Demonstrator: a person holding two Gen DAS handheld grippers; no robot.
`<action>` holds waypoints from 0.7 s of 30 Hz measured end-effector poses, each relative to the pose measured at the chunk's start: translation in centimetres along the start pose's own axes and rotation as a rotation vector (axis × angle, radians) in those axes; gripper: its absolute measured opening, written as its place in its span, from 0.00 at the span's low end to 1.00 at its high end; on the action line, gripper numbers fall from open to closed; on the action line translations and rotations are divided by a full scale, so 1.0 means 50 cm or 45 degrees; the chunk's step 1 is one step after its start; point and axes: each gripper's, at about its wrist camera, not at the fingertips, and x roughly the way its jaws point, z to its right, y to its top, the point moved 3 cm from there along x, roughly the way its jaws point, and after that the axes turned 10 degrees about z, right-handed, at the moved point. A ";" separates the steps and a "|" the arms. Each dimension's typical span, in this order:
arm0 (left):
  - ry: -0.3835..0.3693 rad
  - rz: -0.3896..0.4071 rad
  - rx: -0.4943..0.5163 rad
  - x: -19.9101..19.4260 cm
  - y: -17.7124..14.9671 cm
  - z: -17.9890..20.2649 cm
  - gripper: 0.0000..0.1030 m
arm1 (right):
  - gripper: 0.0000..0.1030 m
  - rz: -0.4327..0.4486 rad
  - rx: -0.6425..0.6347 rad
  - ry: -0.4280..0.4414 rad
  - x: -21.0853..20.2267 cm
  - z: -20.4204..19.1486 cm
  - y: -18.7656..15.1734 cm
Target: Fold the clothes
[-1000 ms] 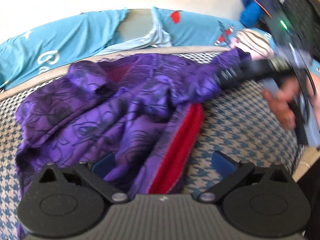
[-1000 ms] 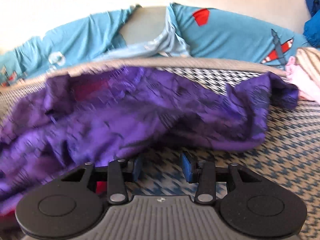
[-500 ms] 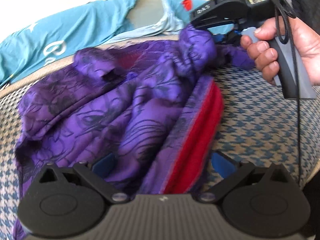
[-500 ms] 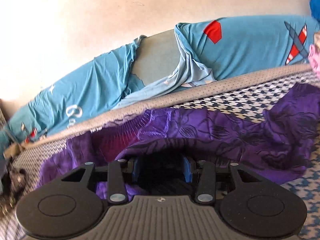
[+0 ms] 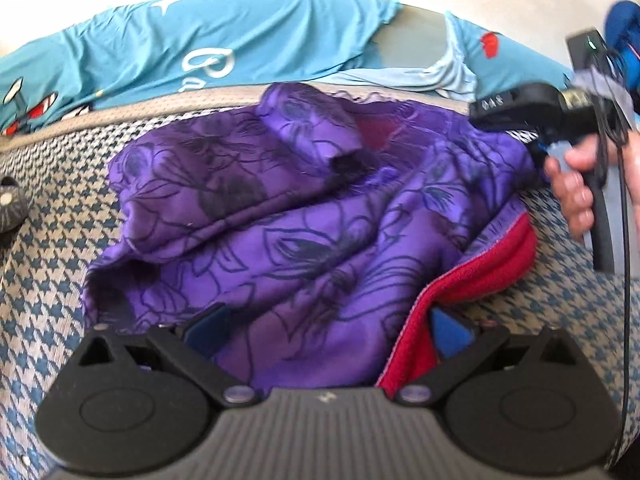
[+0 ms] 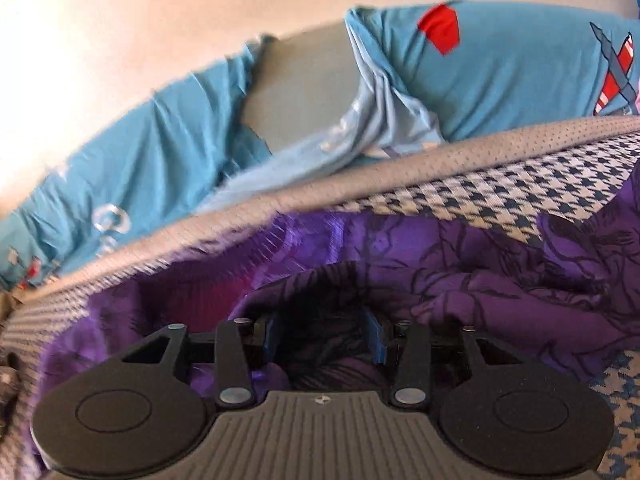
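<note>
A purple flowered jacket with a red fleece lining lies crumpled on a blue-and-white houndstooth cushion. My left gripper hovers wide open over the jacket's near hem, with cloth under the gap but not pinched. In the left wrist view a person's hand holds the right gripper's handle at the jacket's far right corner. In the right wrist view my right gripper has a dark fold of the purple jacket filling the gap between its blue pads, and its jaws are opening.
A teal printed sheet hangs behind the cushion's grey mesh edge, before a pale wall. A dark round object sits at the far left edge. Something blue is at the top right. Bare cushion shows on both sides.
The right gripper carried the outstretched sleeve from the right up and over onto the jacket. The left gripper shifted sideways and rolled over the near hem, staying open.
</note>
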 end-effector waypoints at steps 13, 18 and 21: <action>0.018 -0.013 -0.124 0.014 0.028 -0.045 1.00 | 0.57 -0.039 -0.017 0.015 -0.095 0.059 0.018; 0.044 0.007 -0.135 0.012 0.035 -0.049 1.00 | 0.57 -0.013 0.038 0.035 -0.150 0.087 0.018; 0.084 0.032 -0.152 0.009 0.043 -0.062 1.00 | 0.57 0.007 0.087 0.037 -0.182 0.094 0.024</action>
